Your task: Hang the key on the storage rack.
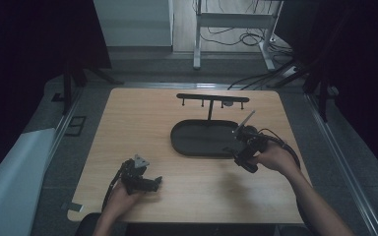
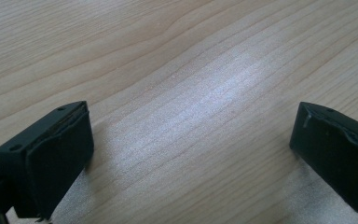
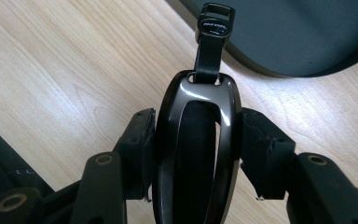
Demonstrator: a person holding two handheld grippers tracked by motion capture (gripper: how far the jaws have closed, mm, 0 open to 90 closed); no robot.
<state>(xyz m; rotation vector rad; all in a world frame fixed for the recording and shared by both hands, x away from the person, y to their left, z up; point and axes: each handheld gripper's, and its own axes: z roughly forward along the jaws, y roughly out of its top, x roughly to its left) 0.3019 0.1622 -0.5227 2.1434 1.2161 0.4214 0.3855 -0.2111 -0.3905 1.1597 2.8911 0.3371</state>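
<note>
Pale wood desk (image 1: 142, 123): the right gripper (image 3: 196, 140) clamps a glossy black looped handle (image 3: 196, 154) near the right edge, beside the dark tray (image 1: 197, 140). Its slick curve could slip (my guess). The left gripper (image 2: 191, 154), jaws spread, holds nothing.

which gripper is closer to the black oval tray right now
Right. The right gripper sits at the black oval tray, by its near right rim, jaws clamped on a glossy dark looped object. The left gripper rests apart on bare table, nearer the person.

The right gripper (image 3: 196, 154) clamps a glossy dark oval loop-shaped handle (image 3: 196, 140), its black strap (image 3: 211, 46) reaching ahead toward a dark oval tray (image 3: 298, 32).
</note>
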